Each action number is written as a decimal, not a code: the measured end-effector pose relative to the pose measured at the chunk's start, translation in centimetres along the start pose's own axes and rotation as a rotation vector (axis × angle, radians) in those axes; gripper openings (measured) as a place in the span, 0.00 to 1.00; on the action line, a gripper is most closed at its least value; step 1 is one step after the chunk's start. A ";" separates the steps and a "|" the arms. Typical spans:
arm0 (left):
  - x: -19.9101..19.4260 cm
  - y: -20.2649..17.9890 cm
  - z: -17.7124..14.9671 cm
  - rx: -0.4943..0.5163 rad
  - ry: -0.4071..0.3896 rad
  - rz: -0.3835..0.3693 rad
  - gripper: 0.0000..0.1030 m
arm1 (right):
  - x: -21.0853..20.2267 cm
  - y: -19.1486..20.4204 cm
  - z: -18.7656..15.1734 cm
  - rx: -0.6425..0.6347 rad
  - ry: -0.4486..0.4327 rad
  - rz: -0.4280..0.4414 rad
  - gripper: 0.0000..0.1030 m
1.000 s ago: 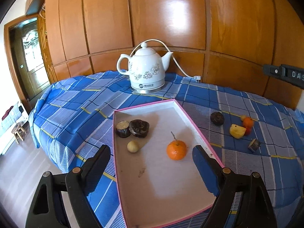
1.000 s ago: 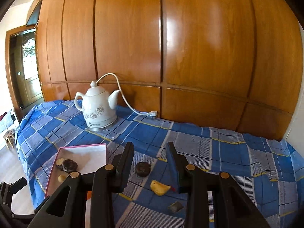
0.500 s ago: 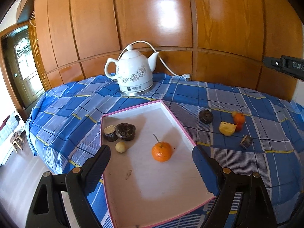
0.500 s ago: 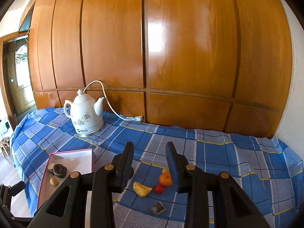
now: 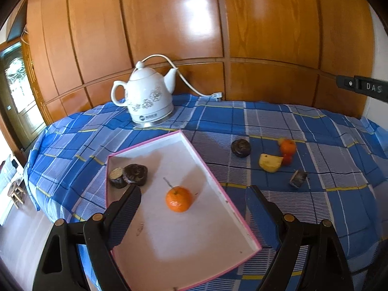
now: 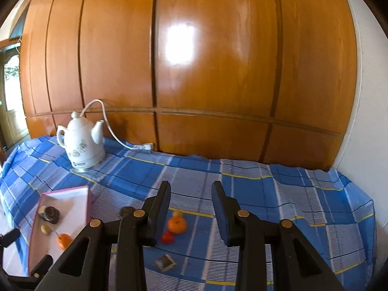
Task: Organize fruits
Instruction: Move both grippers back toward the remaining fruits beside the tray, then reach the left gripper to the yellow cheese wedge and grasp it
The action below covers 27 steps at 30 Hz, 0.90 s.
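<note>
A pink-rimmed white tray (image 5: pixel 218 186) lies on the blue checked cloth. In it are an orange (image 5: pixel 179 199) and two dark fruits (image 5: pixel 135 174) at its far left corner. My left gripper (image 5: pixel 194 208) is open and empty over the tray's near end. On the cloth to the right lie a dark fruit (image 5: pixel 240 147), a yellow piece (image 5: pixel 269 162), an orange (image 5: pixel 288 146), a small red fruit (image 5: pixel 287 159) and a brown chunk (image 5: pixel 298 178). My right gripper (image 6: pixel 191 215) is open and empty above the loose orange (image 6: pixel 177 225) and red fruit (image 6: pixel 167 237).
A white floral kettle (image 5: pixel 148 99) with a cord stands at the back of the table against the wood-panelled wall (image 5: pixel 218 36). The table edge drops to the floor at the left, where a small stool (image 5: pixel 15 194) stands.
Both grippers have swung right. The right gripper's jaws have opened wider and the loose orange and red fruit now show between them. The tray sits further left in the left view.
</note>
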<state>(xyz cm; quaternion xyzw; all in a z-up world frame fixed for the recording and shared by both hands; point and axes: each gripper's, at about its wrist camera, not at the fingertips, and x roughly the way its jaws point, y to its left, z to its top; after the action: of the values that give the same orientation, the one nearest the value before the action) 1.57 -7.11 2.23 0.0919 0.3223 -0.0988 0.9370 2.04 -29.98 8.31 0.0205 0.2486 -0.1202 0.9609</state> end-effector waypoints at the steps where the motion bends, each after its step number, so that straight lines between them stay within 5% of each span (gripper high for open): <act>1: 0.1 -0.3 0.1 0.005 0.002 -0.005 0.86 | 0.2 -0.4 -0.1 -0.004 0.007 -0.009 0.34; 8: 0.9 -1.8 0.6 0.038 0.016 -0.034 0.86 | 1.6 -2.9 -0.3 -0.044 0.070 -0.047 0.35; 15: 2.0 -2.5 1.5 0.034 0.036 -0.063 0.86 | 7.6 -7.0 -2.4 -0.095 0.326 0.021 0.36; 21: 3.5 -2.4 2.0 0.007 0.081 -0.097 0.85 | 12.1 -12.3 -6.3 0.086 0.494 0.003 0.36; 27: 5.0 -2.8 2.4 -0.008 0.127 -0.130 0.79 | 12.4 -14.2 -6.5 0.188 0.513 0.028 0.36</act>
<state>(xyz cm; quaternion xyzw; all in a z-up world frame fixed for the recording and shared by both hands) 6.20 -10.98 0.70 0.0731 0.3866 -0.1520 0.9067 6.07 -45.85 -3.05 0.1430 0.4711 -0.1203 0.8620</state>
